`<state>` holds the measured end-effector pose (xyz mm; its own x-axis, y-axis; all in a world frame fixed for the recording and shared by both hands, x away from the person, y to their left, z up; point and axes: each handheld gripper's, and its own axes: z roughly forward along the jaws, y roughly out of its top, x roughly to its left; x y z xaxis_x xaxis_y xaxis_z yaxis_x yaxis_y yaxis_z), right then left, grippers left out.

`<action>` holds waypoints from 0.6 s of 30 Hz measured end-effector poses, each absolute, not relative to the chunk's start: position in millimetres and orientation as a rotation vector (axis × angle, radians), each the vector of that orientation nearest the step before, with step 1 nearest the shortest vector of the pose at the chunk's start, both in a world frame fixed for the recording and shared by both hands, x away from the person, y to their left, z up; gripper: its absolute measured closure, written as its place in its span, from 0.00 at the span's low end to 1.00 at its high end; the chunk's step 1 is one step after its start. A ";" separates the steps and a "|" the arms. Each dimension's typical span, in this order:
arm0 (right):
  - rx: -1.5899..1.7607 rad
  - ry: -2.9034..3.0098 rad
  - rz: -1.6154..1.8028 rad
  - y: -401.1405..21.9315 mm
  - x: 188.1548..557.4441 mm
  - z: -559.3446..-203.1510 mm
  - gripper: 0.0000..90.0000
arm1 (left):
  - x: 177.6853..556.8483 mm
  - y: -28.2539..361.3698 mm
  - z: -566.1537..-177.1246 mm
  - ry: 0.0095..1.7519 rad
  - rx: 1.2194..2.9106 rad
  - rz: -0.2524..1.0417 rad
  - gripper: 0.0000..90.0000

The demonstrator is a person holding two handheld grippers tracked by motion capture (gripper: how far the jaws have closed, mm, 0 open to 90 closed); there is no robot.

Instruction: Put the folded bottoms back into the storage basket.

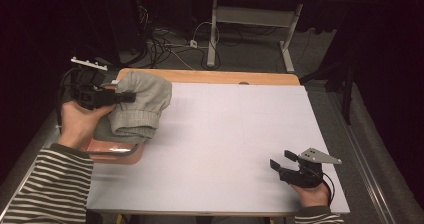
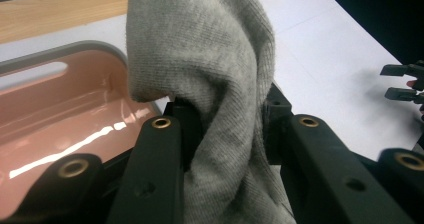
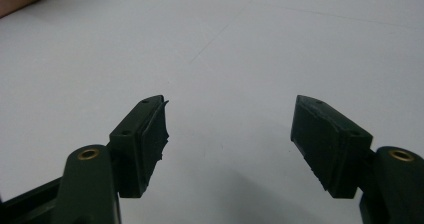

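The grey knitted garment (image 1: 141,104) hangs bunched at the table's left edge, above the pink tray (image 1: 116,153), its ribbed cuff drooping over the tray's rim; the left gripper (image 1: 126,97) is clamped on a fold of it, the cloth squeezed between both jaws in the left gripper view; the right gripper (image 1: 284,160) rests well apart on the white table (image 1: 240,134), near its front right corner, jaws spread wide and holding nothing.

The grey garment (image 2: 210,84) hides the left gripper's (image 2: 225,129) pads and runs past the frame's edges.
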<state>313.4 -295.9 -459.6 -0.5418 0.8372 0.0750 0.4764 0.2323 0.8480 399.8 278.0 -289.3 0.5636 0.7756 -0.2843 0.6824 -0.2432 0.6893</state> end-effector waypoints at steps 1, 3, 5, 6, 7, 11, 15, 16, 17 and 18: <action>1.208 2.113 1.238 -295.9 313.5 -459.6 0.34 | 398.9 280.4 -289.1 1.174 1.986 0.152 0.75; 1.208 2.115 1.236 -295.8 313.6 -459.6 0.34 | 396.9 285.6 -288.9 1.190 1.979 0.162 0.75; 1.208 2.117 1.233 -295.4 313.6 -459.7 0.34 | 395.5 292.1 -289.4 1.202 1.973 0.169 0.75; 1.209 2.116 1.232 -295.3 313.6 -459.7 0.34 | 394.7 295.1 -289.9 1.209 1.968 0.171 0.75; 1.209 2.116 1.232 -295.3 313.5 -459.7 0.34 | 394.1 297.9 -290.5 1.217 1.966 0.176 0.75; 1.208 2.116 1.229 -295.3 313.7 -459.8 0.34 | 393.0 307.8 -294.5 1.248 1.954 0.192 0.75; 1.208 2.116 1.228 -295.0 313.7 -460.0 0.34 | 394.4 314.9 -301.3 1.289 1.950 0.227 0.75; 1.210 2.116 1.228 -295.0 313.7 -460.0 0.34 | 395.0 316.3 -303.2 1.299 1.953 0.235 0.75; 1.210 2.116 1.228 -295.2 313.7 -460.0 0.34 | 395.9 317.8 -305.2 1.306 1.955 0.241 0.75; 1.212 2.116 1.229 -295.2 313.7 -460.0 0.34 | 396.7 319.2 -307.3 1.316 1.952 0.246 0.75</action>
